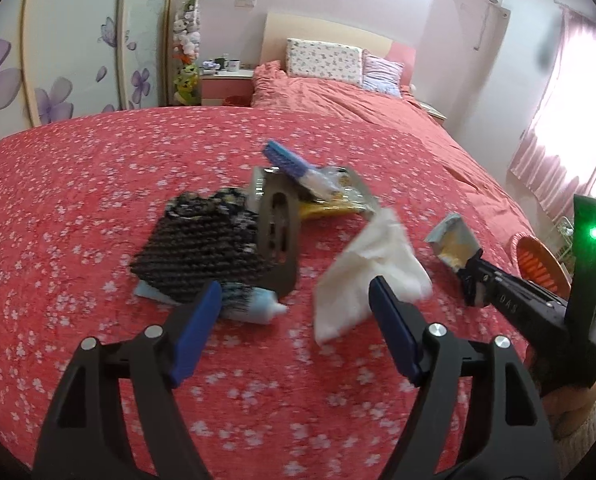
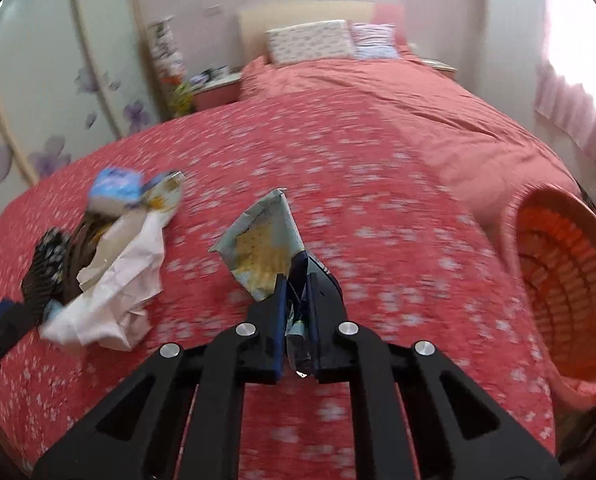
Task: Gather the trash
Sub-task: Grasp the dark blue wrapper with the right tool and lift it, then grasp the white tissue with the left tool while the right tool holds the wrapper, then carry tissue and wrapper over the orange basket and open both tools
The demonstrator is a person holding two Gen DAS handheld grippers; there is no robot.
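My right gripper (image 2: 298, 280) is shut on a crumpled silver and yellow wrapper (image 2: 259, 240) and holds it above the red bedspread; the same wrapper (image 1: 454, 246) and gripper (image 1: 472, 270) show in the left wrist view. My left gripper (image 1: 298, 300) is open and empty above the bed, close to a crumpled white tissue (image 1: 372, 276), also in the right wrist view (image 2: 113, 280). A pile lies beyond: a blue-capped packet (image 1: 298, 168), a yellow wrapper (image 1: 334, 200), a black patterned cloth (image 1: 201, 248), a brown clip (image 1: 277, 232) and a light blue tube (image 1: 253, 308). An orange basket (image 2: 562, 288) stands at the bed's right edge.
The bed (image 1: 97, 200) with its red flowered cover fills both views. Pillows (image 1: 322, 60) lie at the head. A nightstand (image 1: 225, 84) with cups and a wardrobe with purple flowers (image 1: 57, 60) stand on the left. Pink curtains (image 1: 570, 100) hang on the right.
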